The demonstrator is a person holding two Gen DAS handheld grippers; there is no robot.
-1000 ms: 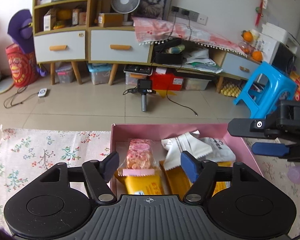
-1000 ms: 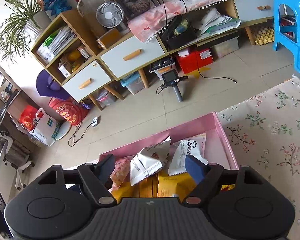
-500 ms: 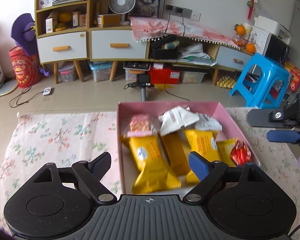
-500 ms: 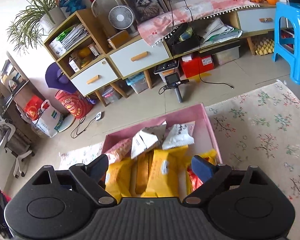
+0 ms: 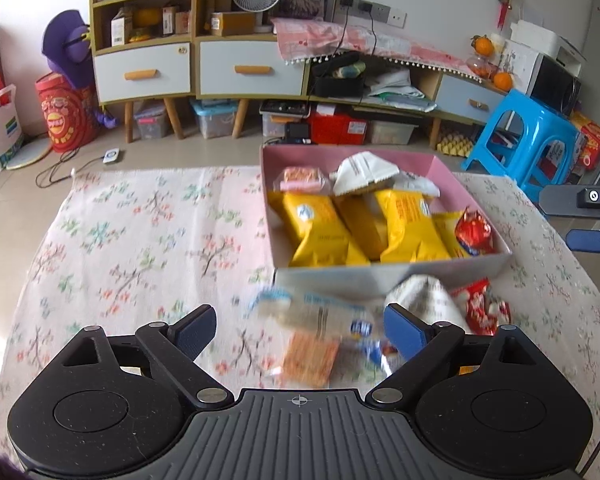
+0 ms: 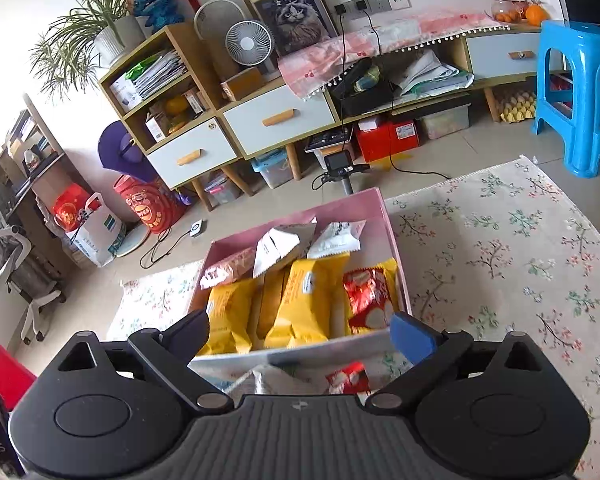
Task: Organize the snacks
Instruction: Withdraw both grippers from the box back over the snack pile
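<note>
Left wrist view, my left tongs (image 5: 298, 330): jaws have just been opening, now wide, gripping nothing; blurred loose snacks (image 5: 320, 320) lie below on the floral cloth (image 5: 140, 240), perhaps biscuit packs.
Left wrist view, pink box (image 5: 388, 276): beyond those snacks, holding yellow packets (image 5: 320, 228).
Right wrist view, my right tongs (image 6: 300, 334): jaws have just been opening, now wide and empty, over the box's near wall.
Right wrist view, red packet (image 6: 368, 296): inside the box, beside the yellow ones.

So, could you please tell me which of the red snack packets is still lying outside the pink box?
The red packet on the floral cloth, just before the pink box's near wall; the other red one lies inside, in the right corner.
</note>
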